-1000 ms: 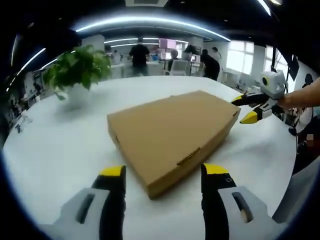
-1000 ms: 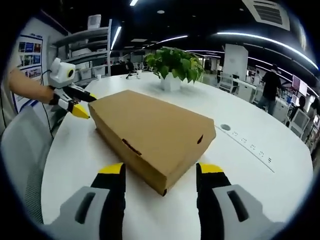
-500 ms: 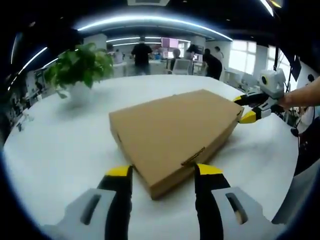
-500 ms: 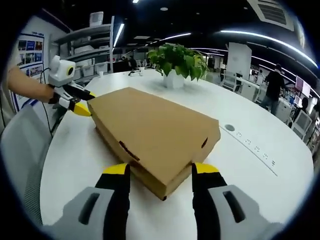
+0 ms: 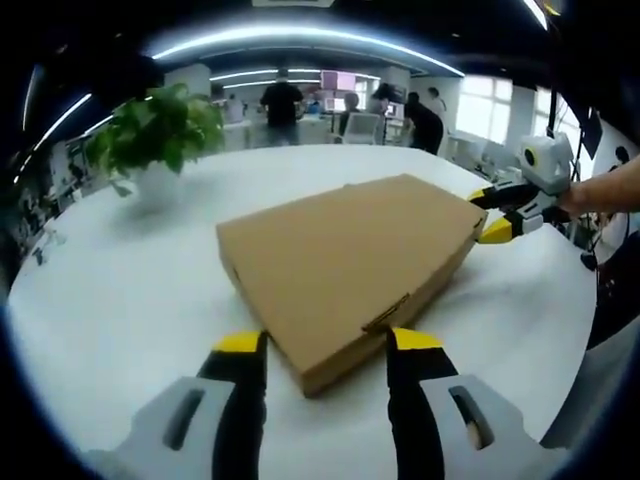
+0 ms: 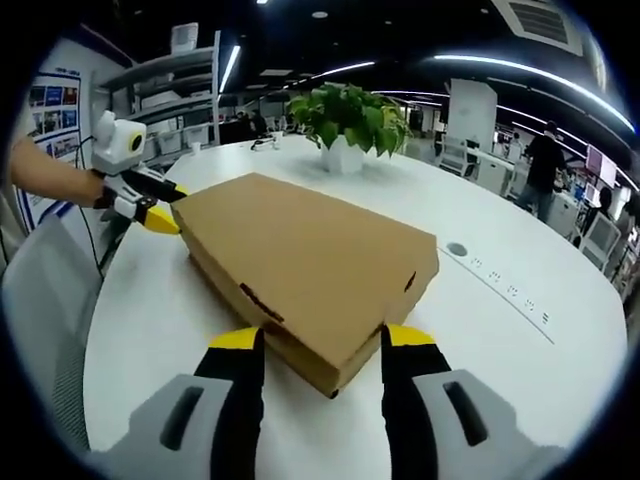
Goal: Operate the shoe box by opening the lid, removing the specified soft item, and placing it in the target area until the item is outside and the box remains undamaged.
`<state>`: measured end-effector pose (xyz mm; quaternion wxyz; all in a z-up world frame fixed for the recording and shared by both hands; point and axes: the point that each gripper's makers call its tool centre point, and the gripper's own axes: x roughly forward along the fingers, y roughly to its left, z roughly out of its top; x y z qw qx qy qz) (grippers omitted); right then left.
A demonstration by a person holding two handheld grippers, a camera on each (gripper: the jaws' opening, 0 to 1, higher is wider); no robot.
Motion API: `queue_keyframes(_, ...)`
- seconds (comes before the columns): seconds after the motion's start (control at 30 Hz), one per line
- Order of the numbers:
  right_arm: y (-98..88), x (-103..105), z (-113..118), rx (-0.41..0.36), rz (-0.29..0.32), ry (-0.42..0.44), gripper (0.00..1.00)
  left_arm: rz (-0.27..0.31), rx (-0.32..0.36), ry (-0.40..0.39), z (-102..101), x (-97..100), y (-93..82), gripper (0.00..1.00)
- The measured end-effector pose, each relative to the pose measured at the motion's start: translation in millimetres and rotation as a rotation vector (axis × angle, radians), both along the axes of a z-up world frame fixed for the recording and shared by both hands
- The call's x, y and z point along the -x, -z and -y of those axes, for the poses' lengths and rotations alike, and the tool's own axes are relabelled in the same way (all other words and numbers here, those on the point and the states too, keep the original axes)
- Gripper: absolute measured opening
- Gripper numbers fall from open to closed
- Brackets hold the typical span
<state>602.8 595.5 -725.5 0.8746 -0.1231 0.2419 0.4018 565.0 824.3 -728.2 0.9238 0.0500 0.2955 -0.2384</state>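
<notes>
Pretty bright overall, light comes from the ceiling strip lights (image 5: 300, 38) curving along the top. White table (image 6: 520, 330) glares a bit. Soft shadow under the box (image 5: 350, 265). Heavy fisheye bending at the edges, far background slightly blurry.

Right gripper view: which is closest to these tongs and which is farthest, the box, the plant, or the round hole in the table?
1. Cardboard box: its near corner sits between the right tongs.
2. Round hole: on the white table, to the box's right.
3. Potted plant: far side, beyond the box.
</notes>
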Motion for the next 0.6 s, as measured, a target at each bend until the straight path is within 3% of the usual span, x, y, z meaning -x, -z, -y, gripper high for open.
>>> queue_keyframes(0.6, 0.5, 10.8, -5.8, 0.013, -0.018, 0.044, 0.41, -0.022, -0.014, 0.044, -7.9, -0.6, 1.3, 0.46)
